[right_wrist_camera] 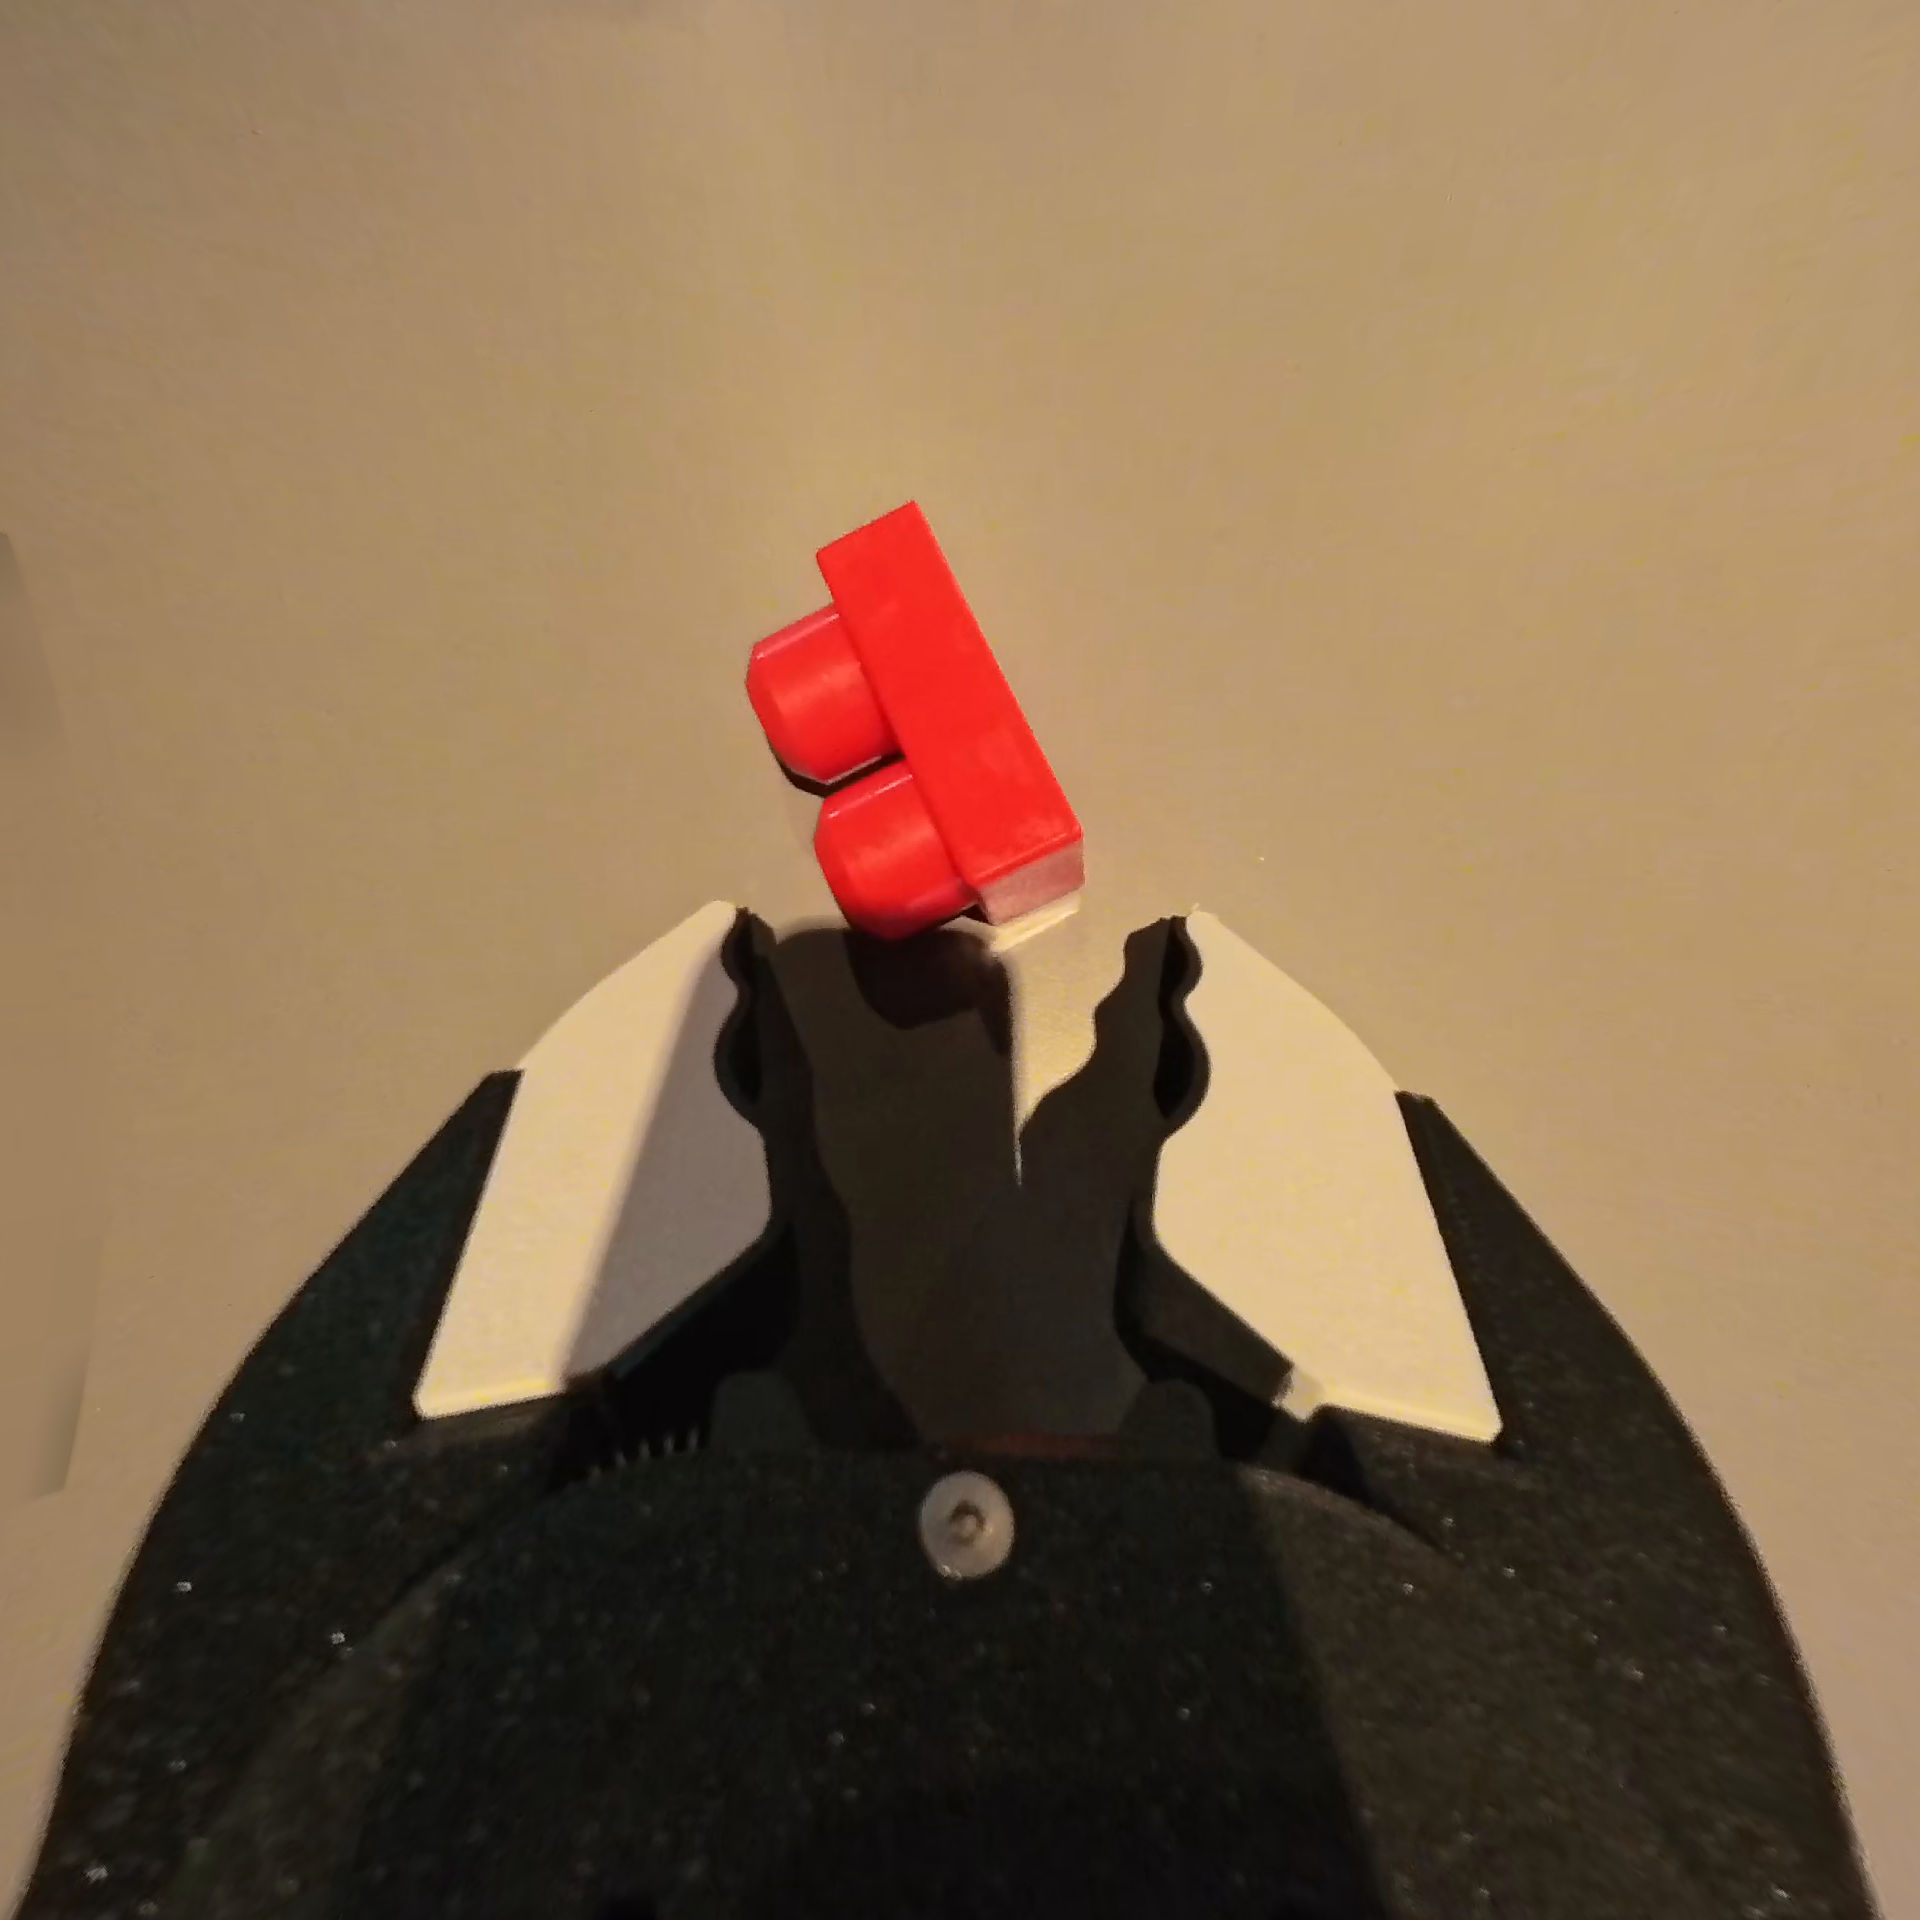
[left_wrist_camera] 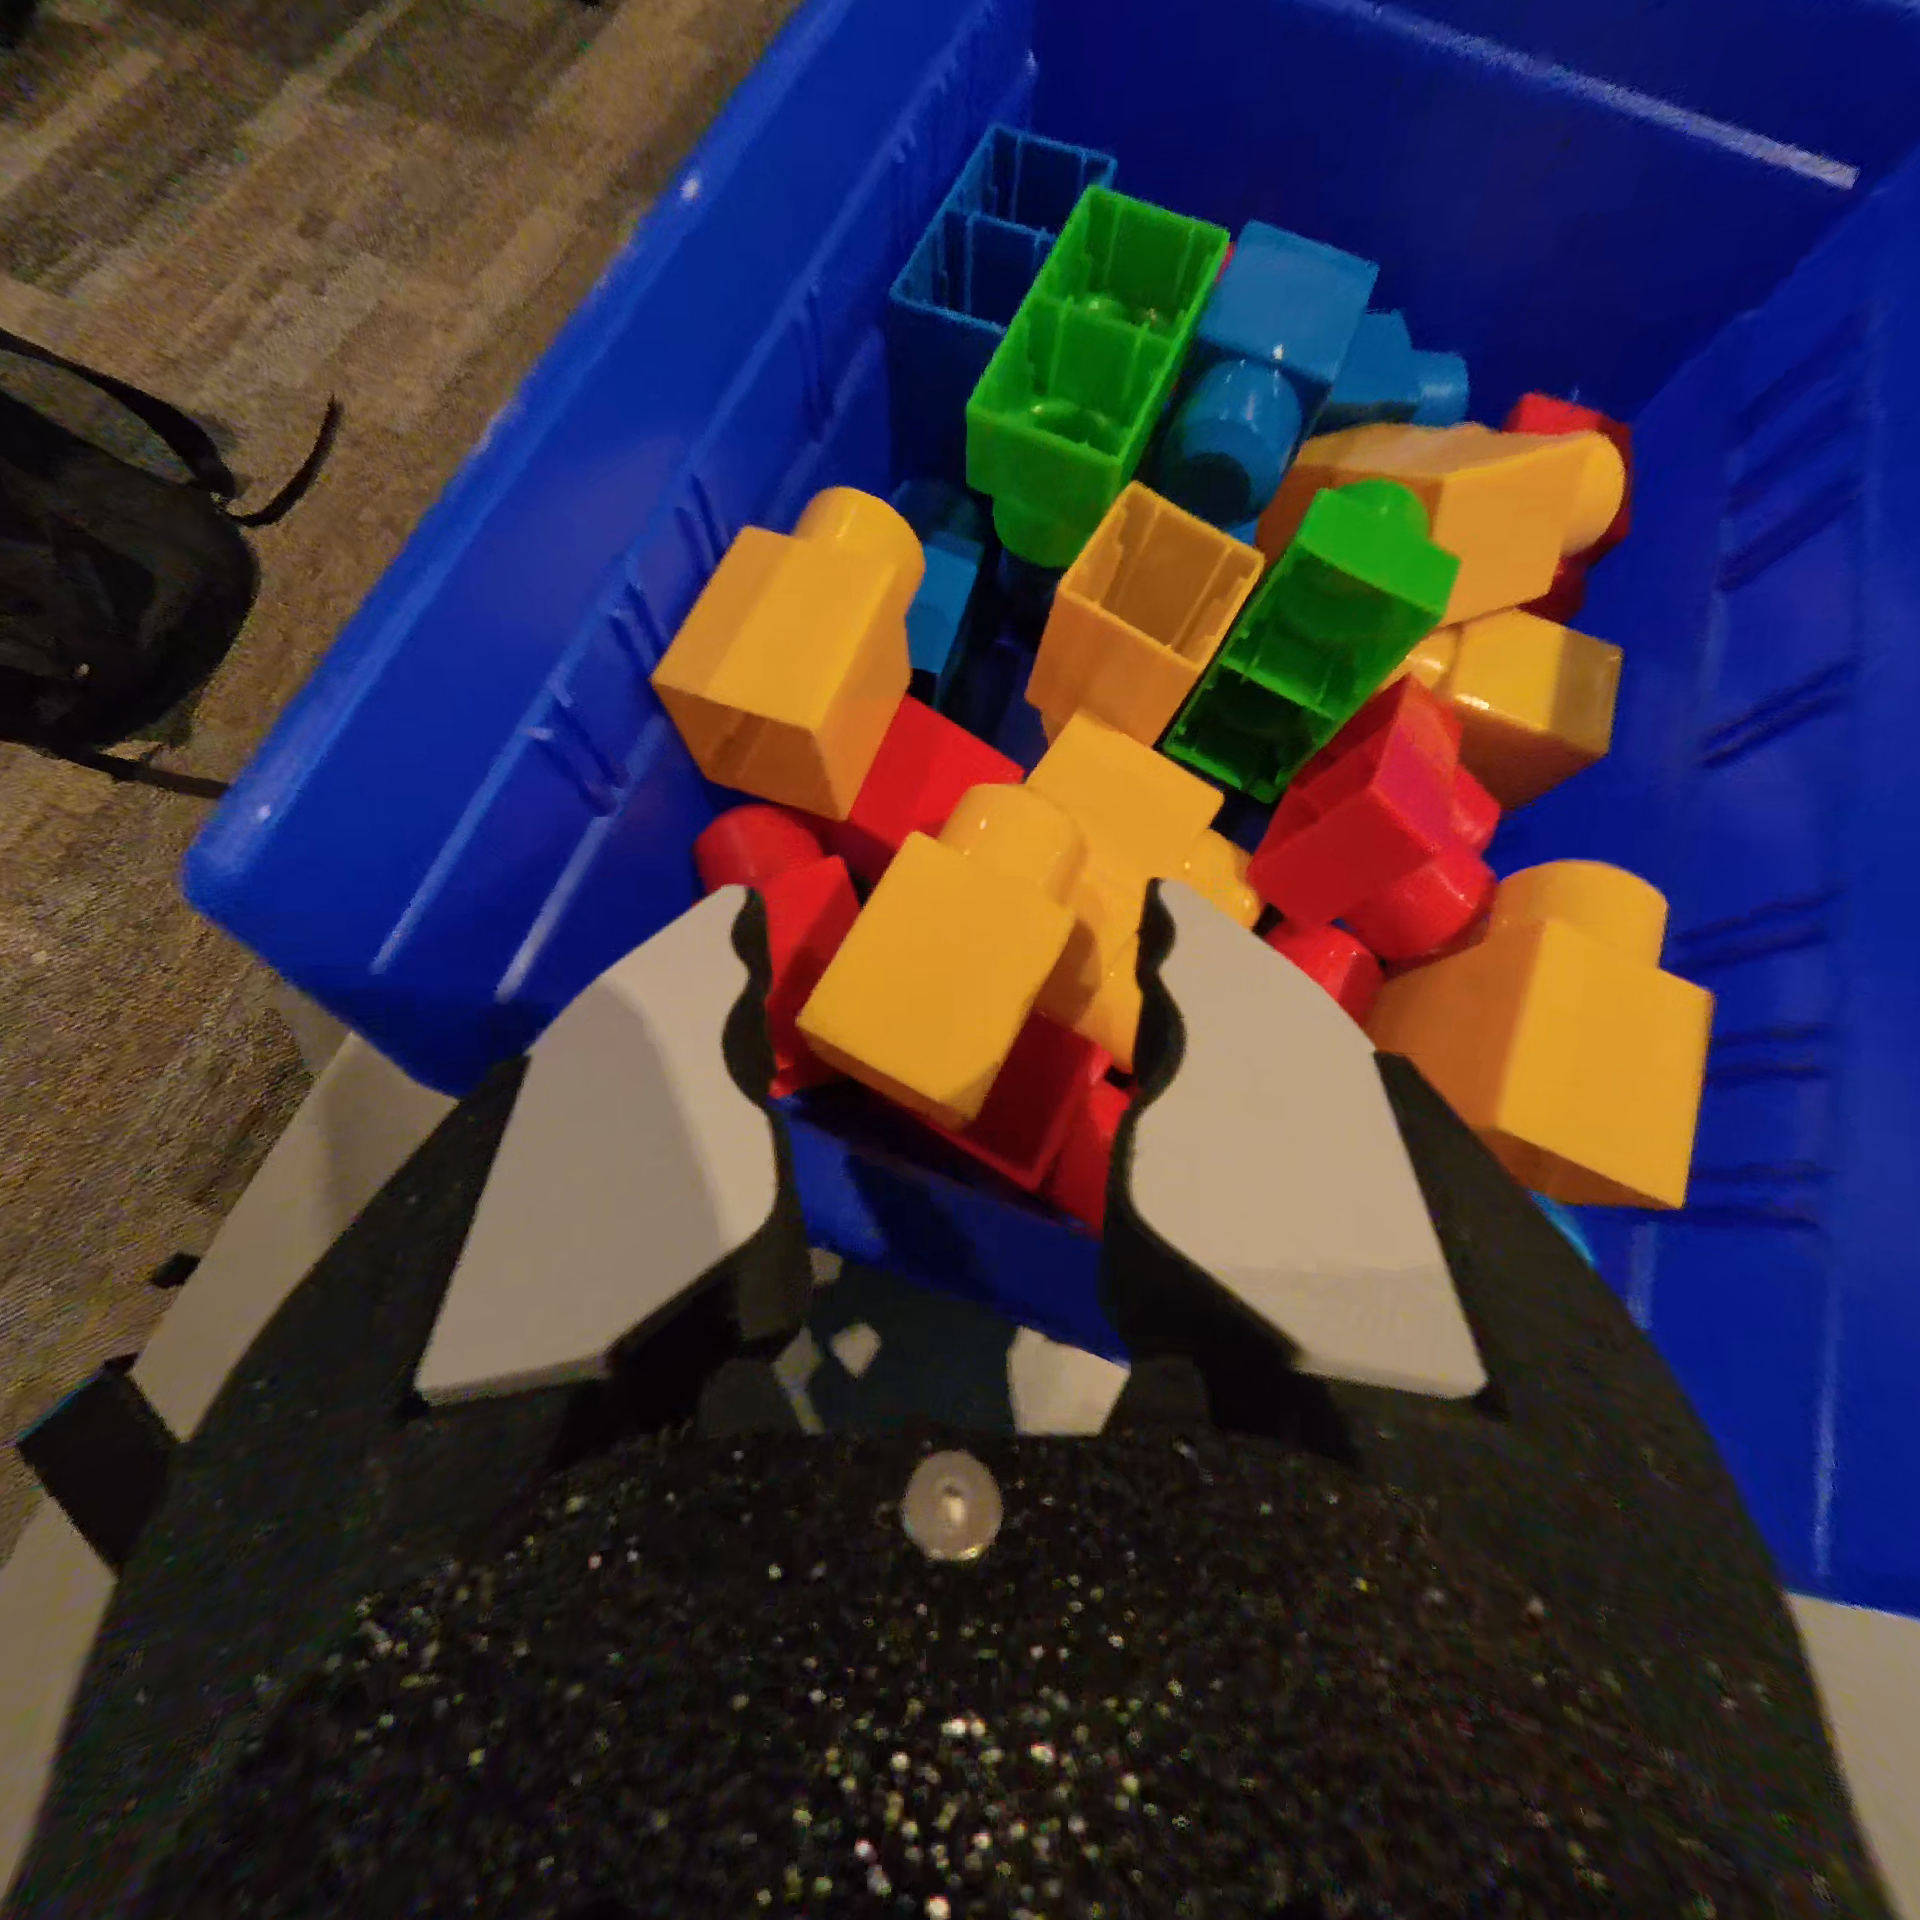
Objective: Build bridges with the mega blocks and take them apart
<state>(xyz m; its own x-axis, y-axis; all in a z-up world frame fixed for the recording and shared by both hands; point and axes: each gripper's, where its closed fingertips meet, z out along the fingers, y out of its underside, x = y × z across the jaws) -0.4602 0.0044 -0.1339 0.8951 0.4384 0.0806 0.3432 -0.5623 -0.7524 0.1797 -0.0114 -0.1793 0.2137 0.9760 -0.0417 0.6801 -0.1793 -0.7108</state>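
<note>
In the left wrist view, a blue bin (left_wrist_camera: pixel 520 727) holds a pile of mega blocks: yellow, red, green and blue. My left gripper (left_wrist_camera: pixel 951 925) is open over the near end of the bin. A yellow one-stud block (left_wrist_camera: pixel 956 966) lies between its fingers, with clear gaps on both sides. In the right wrist view, a red two-stud block (right_wrist_camera: pixel 914 727) lies on its side on the beige table (right_wrist_camera: pixel 1455 416), studs pointing left. My right gripper (right_wrist_camera: pixel 961 925) is open and empty, its fingertips just short of the red block.
The bin stands on a white table (left_wrist_camera: pixel 312 1195) near its edge. Carpeted floor (left_wrist_camera: pixel 260 208) lies to the left, with a black bag (left_wrist_camera: pixel 94 582) on it. Around the red block only bare beige tabletop shows. Left tips to right tips: about 65 cm.
</note>
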